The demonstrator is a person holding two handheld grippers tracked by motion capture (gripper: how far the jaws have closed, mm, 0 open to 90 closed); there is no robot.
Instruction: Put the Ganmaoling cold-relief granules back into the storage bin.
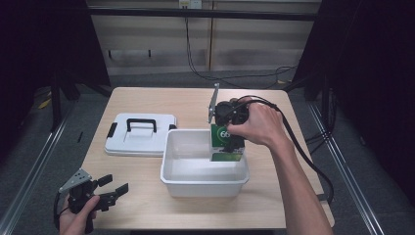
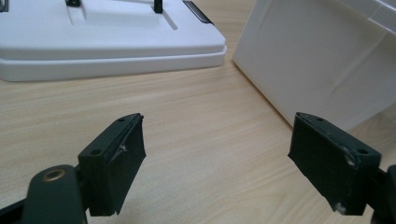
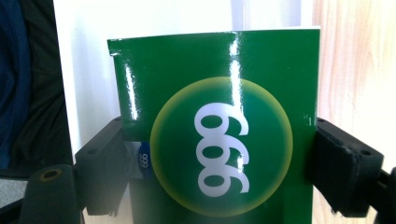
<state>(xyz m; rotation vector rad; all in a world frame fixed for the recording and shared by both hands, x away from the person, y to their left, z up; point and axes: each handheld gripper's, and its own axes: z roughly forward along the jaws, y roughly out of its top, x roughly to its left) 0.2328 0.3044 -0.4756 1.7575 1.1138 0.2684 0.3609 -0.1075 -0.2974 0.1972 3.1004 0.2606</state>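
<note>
Green box [image 3: 219, 140]: bottom cut off by right gripper view's lower edge; in high view, lower part hidden inside tub [image 1: 204, 182], top covered by right hand [image 1: 259, 122]. Lid [image 2: 93, 42]: far part cropped in left gripper view.

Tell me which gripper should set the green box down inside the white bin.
Right. The right gripper already clamps the green box between its jaws, holding it over the white bin. The left gripper hangs open at the table's near-left corner, beside the lid.
</note>
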